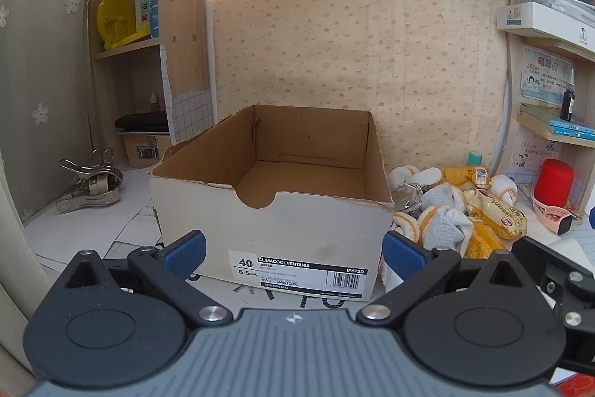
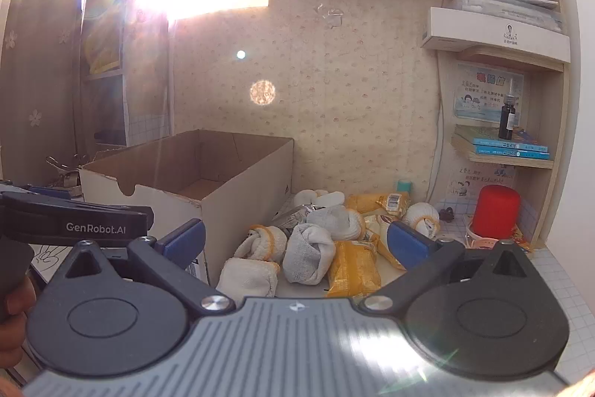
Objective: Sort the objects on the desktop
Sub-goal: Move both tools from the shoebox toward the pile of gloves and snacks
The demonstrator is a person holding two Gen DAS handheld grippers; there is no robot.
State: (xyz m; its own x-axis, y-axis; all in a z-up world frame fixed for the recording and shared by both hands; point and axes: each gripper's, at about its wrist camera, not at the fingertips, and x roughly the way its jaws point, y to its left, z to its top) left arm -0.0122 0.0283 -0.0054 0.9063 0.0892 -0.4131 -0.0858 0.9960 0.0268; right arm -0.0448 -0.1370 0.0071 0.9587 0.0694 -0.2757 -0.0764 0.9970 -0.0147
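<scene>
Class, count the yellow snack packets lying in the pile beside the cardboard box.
3, possibly more hidden under the socks. One packet lies at the front of the pile, one at the back near the wall, and one sits between them, behind the right tool.

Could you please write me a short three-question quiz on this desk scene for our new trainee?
1. True or false: the shoe box already holds several rolled socks.
2. Multiple choice: the pile of socks and yellow snack packets lies on which side of the shoe box, seen from the wrist cameras? A) left B) right C) inside it
3. Short answer: how do the left tongs and right tongs stand, and what do they hold?

Key:
1. False; the visible part of its floor is bare.
2. B.
3. Both are open and hold nothing; the left tongs face the box's labelled end, the right tongs face the pile.
</scene>
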